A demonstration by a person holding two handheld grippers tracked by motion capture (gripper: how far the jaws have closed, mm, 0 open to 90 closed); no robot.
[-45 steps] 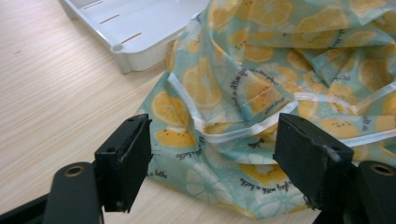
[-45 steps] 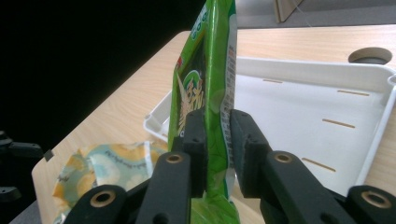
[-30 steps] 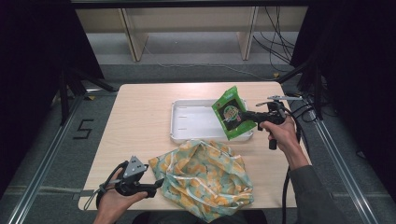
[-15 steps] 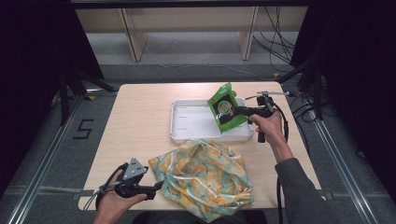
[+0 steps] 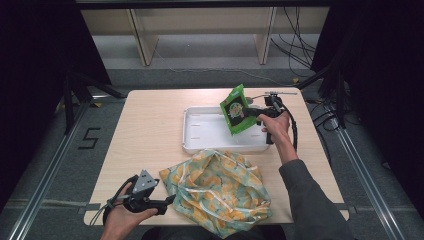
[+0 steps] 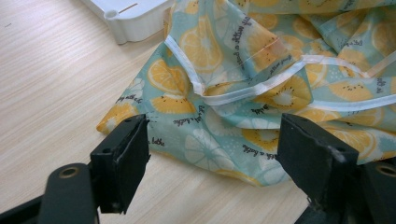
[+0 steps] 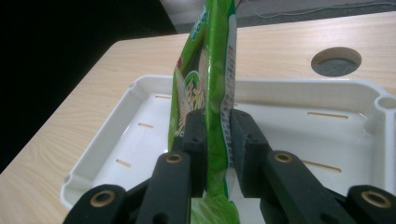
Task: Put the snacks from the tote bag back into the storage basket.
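Observation:
A green snack packet [image 5: 237,108] [image 7: 208,88] hangs upright over the right part of the white tray [image 5: 200,136] [image 7: 140,140], with my right gripper [image 5: 250,114] [image 7: 214,140] shut on its lower part. A cloth bag printed with lemon and orange slices [image 5: 220,186] [image 6: 261,84] lies crumpled at the table's front. My left gripper [image 5: 167,201] [image 6: 215,158] rests at the bag's left edge, jaws open, with the bag's corner lying between and just beyond them, untouched by the pads.
The tray's bottom is bare, with small slots. A round cable hole [image 7: 335,60] is cut in the tabletop beyond the tray. Cables [image 5: 295,132] trail from the right gripper. Dark floor and rails surround the table [image 5: 150,130].
My right gripper has carried the green packet leftward from the tray's right rim to above the tray's inside. The left gripper and the bag have stayed where they were.

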